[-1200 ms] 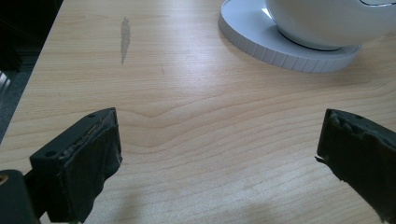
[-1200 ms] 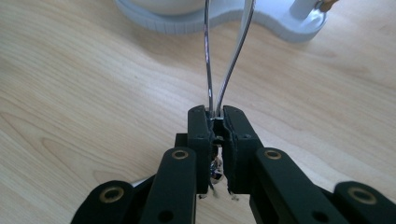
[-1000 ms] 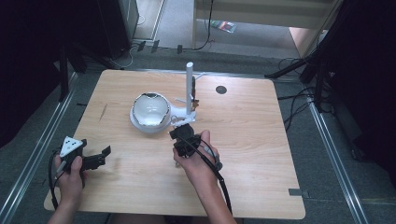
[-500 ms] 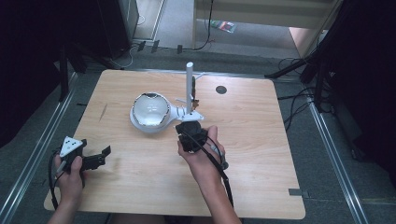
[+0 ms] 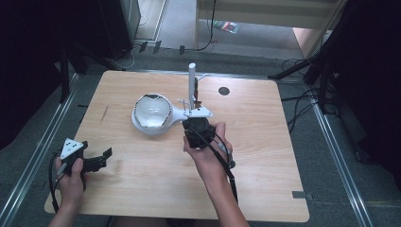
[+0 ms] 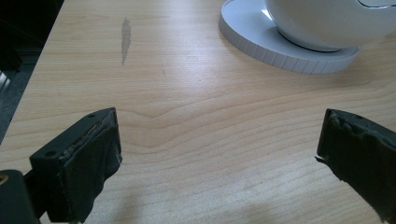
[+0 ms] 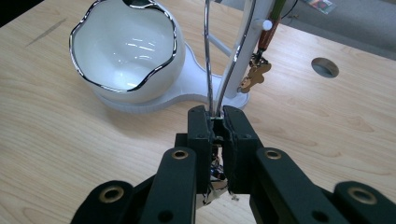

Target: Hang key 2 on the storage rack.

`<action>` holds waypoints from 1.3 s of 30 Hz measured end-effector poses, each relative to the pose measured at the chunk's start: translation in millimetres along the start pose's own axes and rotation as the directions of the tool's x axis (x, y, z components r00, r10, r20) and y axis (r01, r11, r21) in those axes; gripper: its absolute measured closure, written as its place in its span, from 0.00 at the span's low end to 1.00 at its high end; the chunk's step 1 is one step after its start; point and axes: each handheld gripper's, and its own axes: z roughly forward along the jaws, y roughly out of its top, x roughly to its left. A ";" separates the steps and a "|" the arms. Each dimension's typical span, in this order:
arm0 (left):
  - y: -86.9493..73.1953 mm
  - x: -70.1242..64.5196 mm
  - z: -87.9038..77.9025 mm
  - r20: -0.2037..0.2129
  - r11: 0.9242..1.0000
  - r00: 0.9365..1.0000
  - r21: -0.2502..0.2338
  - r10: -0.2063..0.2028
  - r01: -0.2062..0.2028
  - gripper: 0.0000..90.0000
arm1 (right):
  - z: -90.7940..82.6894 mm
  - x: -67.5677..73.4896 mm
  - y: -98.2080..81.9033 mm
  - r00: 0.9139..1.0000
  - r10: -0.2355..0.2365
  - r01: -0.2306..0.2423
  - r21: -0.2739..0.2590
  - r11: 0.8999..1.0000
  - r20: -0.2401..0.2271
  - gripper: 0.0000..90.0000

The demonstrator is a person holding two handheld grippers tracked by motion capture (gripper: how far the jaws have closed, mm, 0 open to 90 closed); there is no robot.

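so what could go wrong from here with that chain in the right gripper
The right gripper is shut on a thin silver chain that loops up to the white stand. Pulling further could tip the stand or drag its base across the table. The chain might also slip from the pads, or snag near the small brown charm hanging close by. The white bowl sits on the same base, so a jolt may shake it.

No legible text, labels, brands, nos. or signs anywhere in these views.
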 end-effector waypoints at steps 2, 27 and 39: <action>0.0 -0.2 0.1 -0.001 1.000 1.000 0.001 0.002 -0.002 0.00 | -1.1 -1.0 1.4 1.000 0.001 -0.001 -0.007 1.000 0.006 0.93; -0.2 0.5 -0.2 0.003 1.000 1.000 -0.005 -0.004 0.004 0.00 | -0.4 -7.1 12.9 1.000 0.024 -0.024 -0.035 0.999 0.016 0.93; 0.0 0.7 0.0 0.003 1.000 1.000 0.000 -0.003 0.003 0.00 | 16.5 -14.9 15.4 0.998 0.041 -0.041 -0.021 0.999 0.041 0.93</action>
